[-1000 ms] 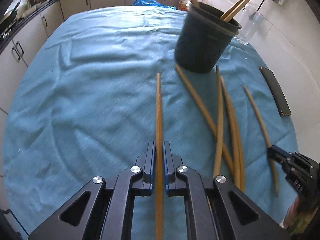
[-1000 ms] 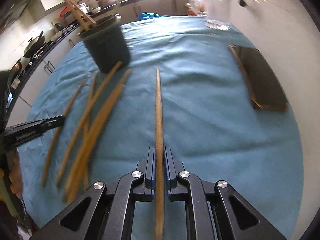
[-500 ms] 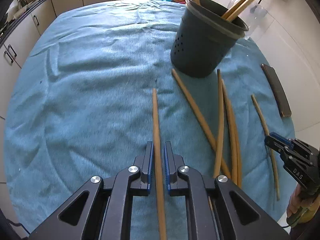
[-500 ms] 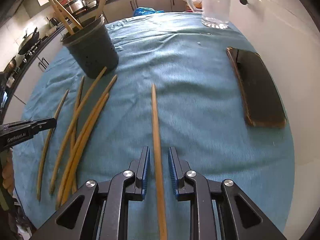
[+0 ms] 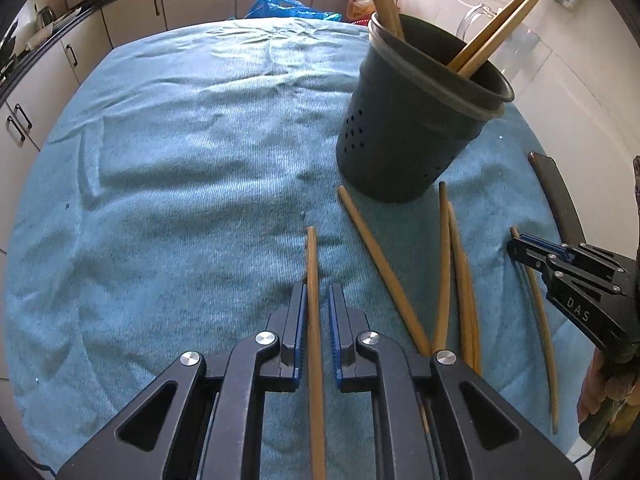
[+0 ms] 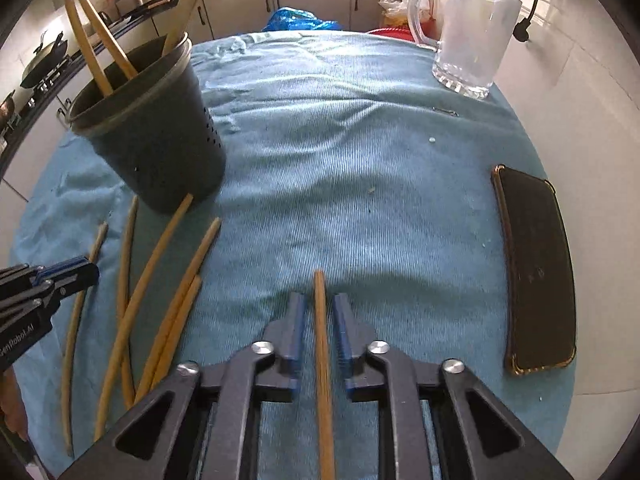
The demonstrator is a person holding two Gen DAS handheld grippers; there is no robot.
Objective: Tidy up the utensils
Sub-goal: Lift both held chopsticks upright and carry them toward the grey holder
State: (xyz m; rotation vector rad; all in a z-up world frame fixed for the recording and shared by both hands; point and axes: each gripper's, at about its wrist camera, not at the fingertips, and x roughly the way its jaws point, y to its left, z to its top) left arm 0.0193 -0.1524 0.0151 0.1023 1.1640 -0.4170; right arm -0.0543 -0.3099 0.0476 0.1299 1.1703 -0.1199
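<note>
Chopstick [image 5: 314, 320] lying on a blue cloth [image 5: 180, 160], between the slightly parted jaws of the left gripper [image 5: 317, 286]; one pad touches it and the other stands clear. Ahead stands a dark utensil holder [image 5: 404, 136] with chopsticks inside, and loose chopsticks [image 5: 380, 264] lie beside it. In the right wrist view, the right gripper [image 6: 320, 296] has just been closing around another chopstick [image 6: 322, 340], with gaps on both sides. A phone [image 6: 540, 264] lies to the right and a glass mug [image 6: 472, 32] stands beyond.
</note>
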